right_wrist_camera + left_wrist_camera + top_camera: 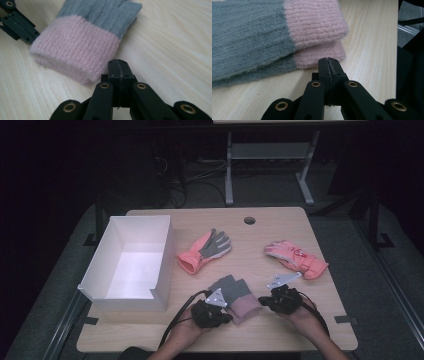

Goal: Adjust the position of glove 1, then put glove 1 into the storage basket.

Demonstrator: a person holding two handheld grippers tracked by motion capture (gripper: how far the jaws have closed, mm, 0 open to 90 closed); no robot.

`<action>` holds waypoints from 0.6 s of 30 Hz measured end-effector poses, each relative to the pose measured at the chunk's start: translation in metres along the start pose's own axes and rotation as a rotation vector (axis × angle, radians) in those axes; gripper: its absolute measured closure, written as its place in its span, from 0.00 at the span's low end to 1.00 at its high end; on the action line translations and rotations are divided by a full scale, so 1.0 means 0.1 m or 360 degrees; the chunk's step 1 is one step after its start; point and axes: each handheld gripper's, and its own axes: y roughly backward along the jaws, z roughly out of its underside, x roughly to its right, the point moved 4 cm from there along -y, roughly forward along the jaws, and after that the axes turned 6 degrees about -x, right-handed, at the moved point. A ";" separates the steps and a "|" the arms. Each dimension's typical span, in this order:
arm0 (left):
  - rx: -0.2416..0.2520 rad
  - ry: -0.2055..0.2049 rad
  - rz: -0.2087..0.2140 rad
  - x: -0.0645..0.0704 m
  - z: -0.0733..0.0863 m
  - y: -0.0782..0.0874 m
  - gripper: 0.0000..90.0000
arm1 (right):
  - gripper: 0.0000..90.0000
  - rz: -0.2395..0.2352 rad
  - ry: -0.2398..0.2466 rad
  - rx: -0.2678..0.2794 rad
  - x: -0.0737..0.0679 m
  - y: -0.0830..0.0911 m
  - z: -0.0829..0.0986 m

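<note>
knit gloves [235, 295], grey with pink cuffs, lie stacked at the table's [260, 240] near edge between both grippers. left gripper [225, 316] sits just beside the cuffs, jaws pressed together on nothing. right gripper [265, 301] rests at the cuffs' other side, jaws likewise closed and empty.

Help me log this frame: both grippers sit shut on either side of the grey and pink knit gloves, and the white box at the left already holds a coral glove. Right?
Not quite. The white box has nothing in it; the high view shows the coral glove lying on the table beside it. The rest stands: the left gripper and right gripper are shut, flanking the knit gloves.
</note>
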 end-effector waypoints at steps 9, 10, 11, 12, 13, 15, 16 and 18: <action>-0.0008 0.0014 0.0004 -0.01 0.00 -0.02 1.00 | 1.00 -0.0071 0.0045 -0.0010 -0.09 0.00 -0.01; -0.0004 0.0017 0.0006 -0.01 0.00 -0.03 1.00 | 1.00 -0.0079 0.0059 -0.0001 -0.11 0.00 -0.02; -0.0004 0.0017 0.0006 -0.01 0.00 -0.03 1.00 | 1.00 -0.0079 0.0059 -0.0001 -0.11 0.00 -0.02; -0.0001 0.0017 0.0003 -0.02 0.00 -0.02 1.00 | 1.00 -0.0098 0.0080 0.0008 -0.12 0.00 -0.03; -0.0001 0.0017 0.0003 -0.02 0.00 -0.02 0.99 | 1.00 -0.0103 0.0082 0.0005 -0.12 0.00 -0.03; 0.0010 0.0036 -0.0009 -0.05 0.03 0.04 0.99 | 1.00 -0.0116 0.0073 0.0019 -0.11 0.01 -0.03; 0.0010 0.0036 -0.0009 -0.05 0.03 0.04 0.99 | 1.00 -0.0106 0.0070 0.0019 -0.09 0.03 -0.03; 0.0020 0.0077 -0.0023 -0.09 0.06 0.10 0.99 | 1.00 -0.0093 0.0060 0.0027 -0.06 0.04 -0.03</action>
